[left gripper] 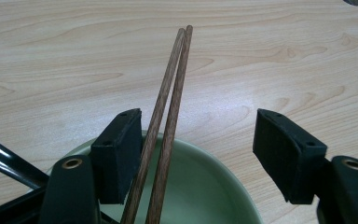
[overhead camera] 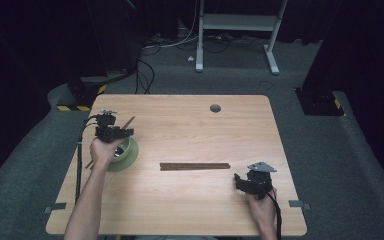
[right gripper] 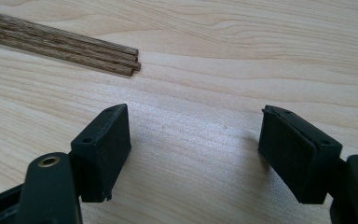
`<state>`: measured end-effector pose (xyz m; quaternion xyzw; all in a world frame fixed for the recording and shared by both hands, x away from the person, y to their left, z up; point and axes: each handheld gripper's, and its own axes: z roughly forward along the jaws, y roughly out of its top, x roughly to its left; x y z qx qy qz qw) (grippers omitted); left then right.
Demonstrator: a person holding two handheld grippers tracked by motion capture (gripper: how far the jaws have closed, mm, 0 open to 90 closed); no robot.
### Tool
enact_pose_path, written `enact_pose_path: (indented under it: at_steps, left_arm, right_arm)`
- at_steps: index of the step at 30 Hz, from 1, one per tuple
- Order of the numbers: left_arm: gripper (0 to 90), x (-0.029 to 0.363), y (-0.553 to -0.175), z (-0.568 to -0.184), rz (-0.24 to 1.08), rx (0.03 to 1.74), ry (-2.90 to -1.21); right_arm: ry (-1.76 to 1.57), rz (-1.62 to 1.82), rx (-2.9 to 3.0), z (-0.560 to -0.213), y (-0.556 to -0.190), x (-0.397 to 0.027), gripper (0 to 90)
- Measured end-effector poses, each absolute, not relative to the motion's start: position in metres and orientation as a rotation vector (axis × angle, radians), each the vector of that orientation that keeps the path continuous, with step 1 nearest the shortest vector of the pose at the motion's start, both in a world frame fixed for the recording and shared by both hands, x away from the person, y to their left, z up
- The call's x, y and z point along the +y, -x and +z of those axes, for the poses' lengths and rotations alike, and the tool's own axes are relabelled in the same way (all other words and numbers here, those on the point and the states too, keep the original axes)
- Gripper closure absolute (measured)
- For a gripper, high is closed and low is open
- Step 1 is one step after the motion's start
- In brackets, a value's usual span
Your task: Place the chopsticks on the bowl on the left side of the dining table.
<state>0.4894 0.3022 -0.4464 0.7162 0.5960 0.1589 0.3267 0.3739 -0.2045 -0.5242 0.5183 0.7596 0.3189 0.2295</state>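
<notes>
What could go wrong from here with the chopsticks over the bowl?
The left gripper stands open; two chopsticks lean against one pad only, resting across the green bowl. They may roll off the rim or slide onto the table. Nudging them could shift the bowl. The right gripper is open beside the remaining chopsticks.

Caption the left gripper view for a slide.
Left gripper open over a green bowl, two wooden chopsticks lying across the rim beside one pad.

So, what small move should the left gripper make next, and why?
Probably lift the left gripper away. Its jaws stand wide open, and the two chopsticks lie across the green bowl, next to one pad and far from the other, so they look already put down.
</notes>
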Motion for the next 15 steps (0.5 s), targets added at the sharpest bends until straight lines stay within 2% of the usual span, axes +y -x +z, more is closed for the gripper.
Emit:
enact_pose_path:
  at_steps: [15]
  left_arm:
    - [35.0, 0.2956, -0.4868, -0.4465, 0.402, 1.534, -1.913]
  right_arm:
    - [-1.426, 0.878, 2.091, -0.5242, -0.3739, -0.2045, 24.6]
